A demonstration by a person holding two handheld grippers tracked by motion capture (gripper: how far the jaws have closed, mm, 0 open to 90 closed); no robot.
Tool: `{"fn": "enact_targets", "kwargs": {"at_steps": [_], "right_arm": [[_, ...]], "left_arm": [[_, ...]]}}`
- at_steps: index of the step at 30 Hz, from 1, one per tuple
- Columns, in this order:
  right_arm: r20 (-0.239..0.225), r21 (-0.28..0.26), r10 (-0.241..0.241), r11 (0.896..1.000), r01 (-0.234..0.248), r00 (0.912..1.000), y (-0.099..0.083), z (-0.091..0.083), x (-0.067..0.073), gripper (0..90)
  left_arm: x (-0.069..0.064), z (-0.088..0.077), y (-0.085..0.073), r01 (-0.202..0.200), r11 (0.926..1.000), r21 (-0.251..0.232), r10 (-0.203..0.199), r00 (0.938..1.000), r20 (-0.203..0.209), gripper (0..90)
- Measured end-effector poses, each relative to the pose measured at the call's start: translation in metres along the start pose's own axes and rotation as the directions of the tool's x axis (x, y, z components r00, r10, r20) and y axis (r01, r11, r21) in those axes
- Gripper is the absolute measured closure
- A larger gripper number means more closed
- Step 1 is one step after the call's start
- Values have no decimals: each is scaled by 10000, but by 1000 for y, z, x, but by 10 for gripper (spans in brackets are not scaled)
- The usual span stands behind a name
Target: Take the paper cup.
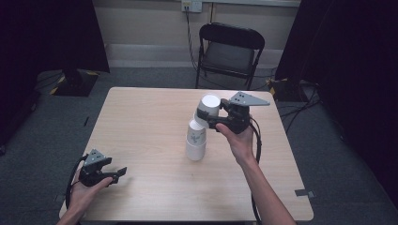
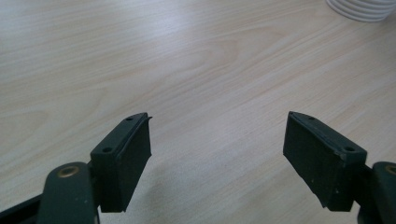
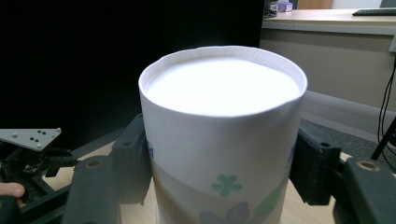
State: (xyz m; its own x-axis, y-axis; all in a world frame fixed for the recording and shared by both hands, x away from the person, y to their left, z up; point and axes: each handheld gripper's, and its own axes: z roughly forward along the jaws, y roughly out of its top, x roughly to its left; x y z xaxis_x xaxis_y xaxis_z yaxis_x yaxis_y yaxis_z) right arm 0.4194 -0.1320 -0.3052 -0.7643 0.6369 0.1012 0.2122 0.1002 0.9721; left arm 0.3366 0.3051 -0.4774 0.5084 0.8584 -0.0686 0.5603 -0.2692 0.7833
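**A:** What is the step in hand, as you read it?

**B:** My guess is peeling the top cup off a stack. The right gripper (image 1: 212, 117) has its two black jaws pressed against opposite sides of a white paper cup with a flower print, held upside down (image 1: 208, 108), and that cup sits tilted over the top of the white stack of nested, upturned paper cups (image 1: 195, 140) standing near the middle of the pale wood-grain table (image 1: 141, 122).

**A:** How should it be done well?

**B:** Squeeze lightly; the wall is thin and looks likely to buckle. Tilt it away, then pull along the stack's axis, or the lower cups may lift or topple, since nothing steadies them.

**A:** And the left gripper (image 1: 117, 174)?

**B:** It rests at the near left corner of the table, well apart from the stack, jaws spread wide with nothing between them. Its own view shows bare tabletop between the pads (image 2: 128, 158) and the ribbed rims of the stack (image 2: 362, 9) at the far edge. It could brace the stack's base.

**A:** Anything inside the cups?

**B:** Cannot tell; they are mouth-down. The right gripper view shows the held cup's closed, recessed white base (image 3: 223, 86), and nothing lies on it.
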Motion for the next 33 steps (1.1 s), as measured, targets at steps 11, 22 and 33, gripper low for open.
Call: {"fn": "enact_targets", "kwargs": {"at_steps": [11,22,33], "right_arm": [[-266,257,424,9988,-417,9987,-18,-23,6,339],[-522,983,1305,9873,-1250,9901,-48,-36,18,339],[-1043,1294,1925,9754,-1786,9757,-75,-32,27,338]], "left_arm": [[-12,-11,9,-468,9946,-924,491,9985,232,286],[-23,-13,13,-565,9930,-1036,628,9963,587,284],[-43,-9,20,-1099,9905,-828,1178,9882,980,308]]}}
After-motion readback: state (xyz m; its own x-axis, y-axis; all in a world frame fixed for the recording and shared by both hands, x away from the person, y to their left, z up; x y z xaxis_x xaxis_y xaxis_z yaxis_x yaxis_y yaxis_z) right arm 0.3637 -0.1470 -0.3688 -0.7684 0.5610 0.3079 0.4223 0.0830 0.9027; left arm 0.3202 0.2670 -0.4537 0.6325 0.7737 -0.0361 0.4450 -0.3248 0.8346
